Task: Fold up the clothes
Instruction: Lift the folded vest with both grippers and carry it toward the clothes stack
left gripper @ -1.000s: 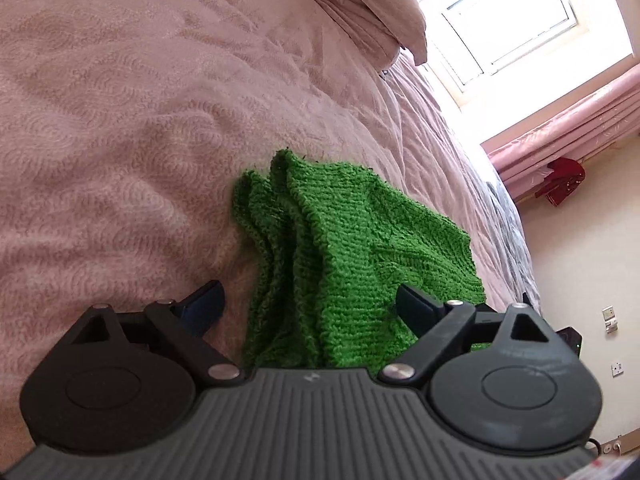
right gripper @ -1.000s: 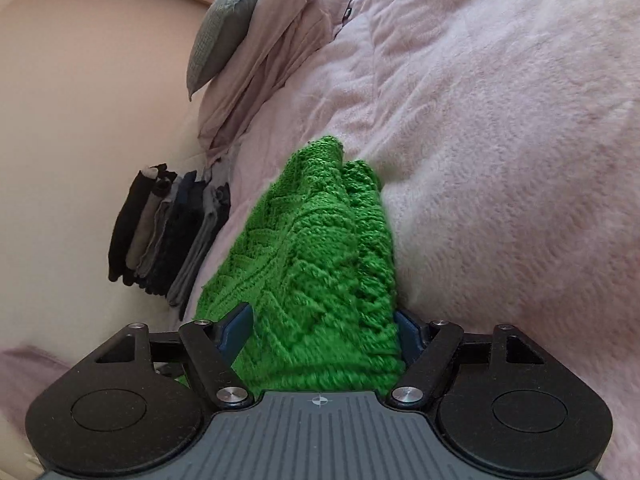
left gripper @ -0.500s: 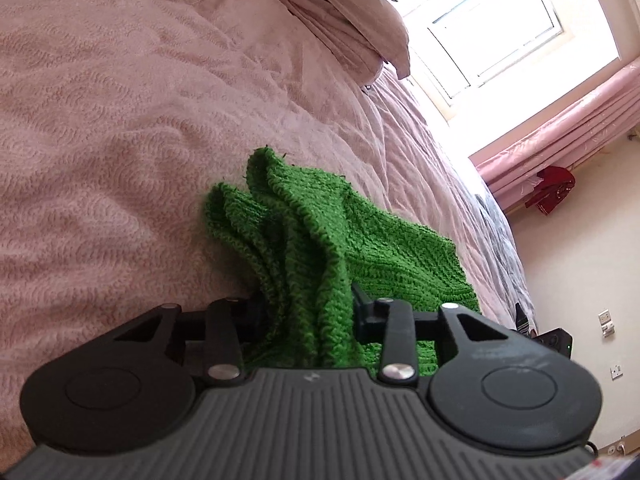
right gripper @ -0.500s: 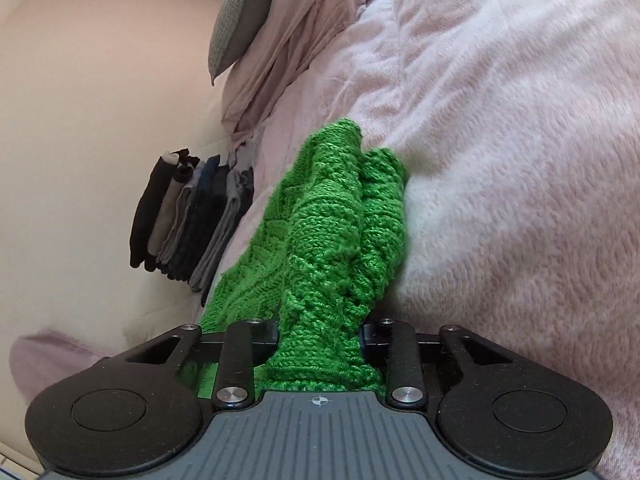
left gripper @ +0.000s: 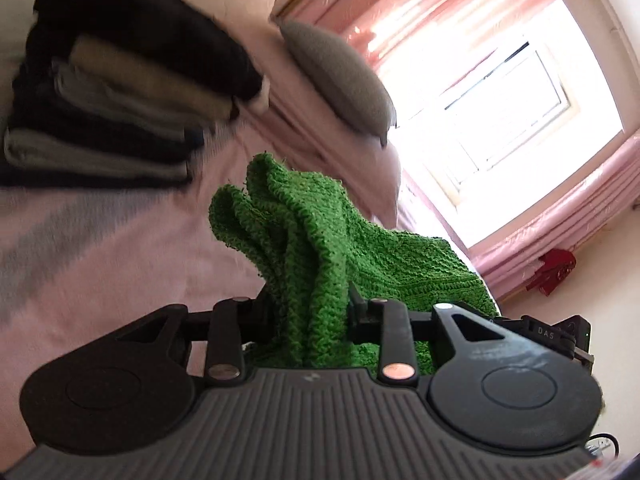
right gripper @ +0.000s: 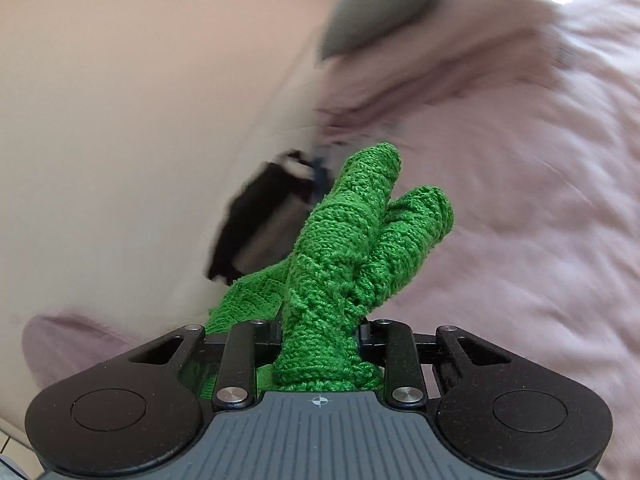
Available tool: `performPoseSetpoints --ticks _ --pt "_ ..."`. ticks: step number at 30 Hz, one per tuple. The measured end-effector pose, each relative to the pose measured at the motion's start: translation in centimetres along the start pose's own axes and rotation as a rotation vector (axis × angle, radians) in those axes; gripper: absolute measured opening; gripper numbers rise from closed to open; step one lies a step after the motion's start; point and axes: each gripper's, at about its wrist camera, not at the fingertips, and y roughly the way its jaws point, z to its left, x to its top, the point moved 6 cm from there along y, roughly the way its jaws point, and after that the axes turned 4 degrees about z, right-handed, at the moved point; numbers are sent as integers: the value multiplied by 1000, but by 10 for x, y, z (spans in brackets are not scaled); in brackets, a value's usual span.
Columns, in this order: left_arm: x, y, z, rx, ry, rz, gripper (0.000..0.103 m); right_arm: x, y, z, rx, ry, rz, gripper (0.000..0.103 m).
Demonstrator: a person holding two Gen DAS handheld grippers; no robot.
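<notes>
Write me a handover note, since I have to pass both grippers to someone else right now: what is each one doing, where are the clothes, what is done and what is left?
Left gripper: closing, bunched green knit between its pads.
Right gripper: shut on another bunch of the same green knit.
The knit hangs between both grippers, above the pink bedspread.
Done: a stack of folded dark and grey clothes sits on the bed near the grey pillow.
Left: lay the knit flat, fold it, probably add it to the stack.
</notes>
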Motion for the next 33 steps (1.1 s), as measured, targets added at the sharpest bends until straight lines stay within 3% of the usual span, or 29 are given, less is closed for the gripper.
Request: performPoseSetpoints --ticks 5,8,13,16,21,25,29,33 --pt "147 -42 21 53 90 -145 28 94 119 94 97 -105 -8 24" --pt "220 -54 49 96 78 -209 28 147 199 128 136 -121 22 24" --pt "300 -52 95 140 15 -273 28 213 307 165 131 -171 81 24" --pt "316 -35 125 138 -41 -269 28 223 344 161 110 -185 96 24" --pt "312 4 174 158 -111 -218 28 217 391 111 70 -124 150 24" --pt "307 26 205 179 -120 -226 28 208 414 68 64 -93 115 26" --pt "294 33 226 196 -61 -266 36 199 431 29 -25 -63 101 41" --pt "289 29 224 219 -60 -264 49 202 422 35 -116 -133 75 51"
